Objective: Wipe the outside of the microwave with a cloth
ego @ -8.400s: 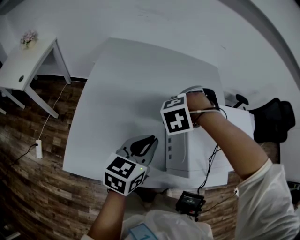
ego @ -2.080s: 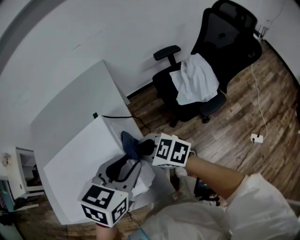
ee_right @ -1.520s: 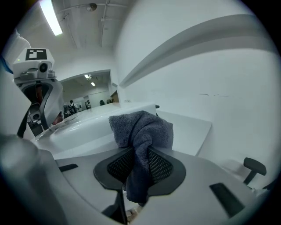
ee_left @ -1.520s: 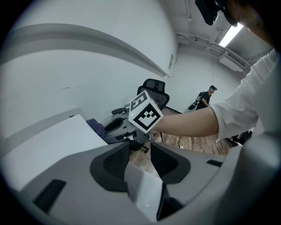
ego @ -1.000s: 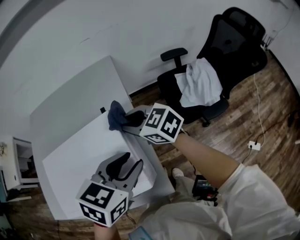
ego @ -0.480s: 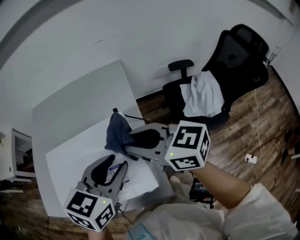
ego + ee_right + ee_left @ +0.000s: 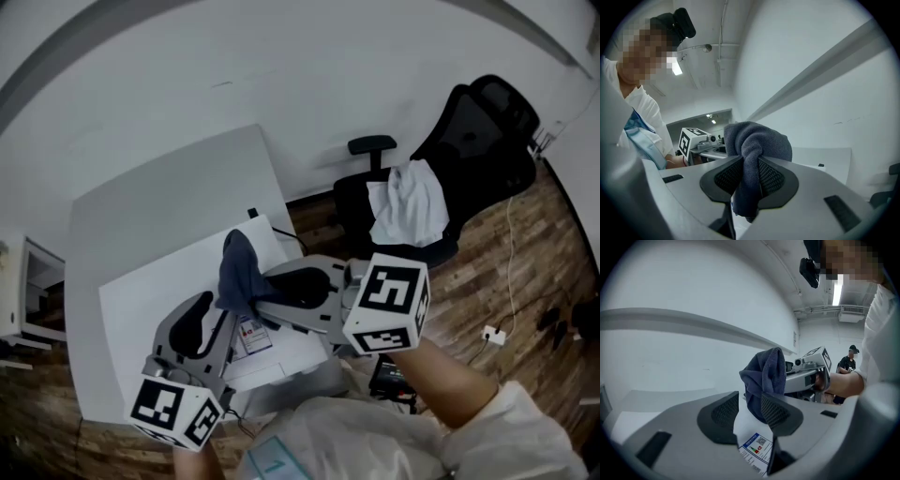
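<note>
The white microwave stands on a white table; a printed label shows on its near right side. My right gripper is shut on a dark blue cloth, which bunches up over the microwave's right edge. In the right gripper view the cloth is pinched between the two pads of the gripper. My left gripper is open just left of the cloth, above the microwave. In the left gripper view the cloth hangs beyond its jaws, with only the label between them.
A black office chair with a white garment draped on it stands right of the table. On the wooden floor lie a power strip and a black device. A power cable leaves the microwave's back.
The right gripper has drawn the cloth from the microwave's far right corner back along the right edge, close to the left gripper. The left gripper has stayed open by the near side.
</note>
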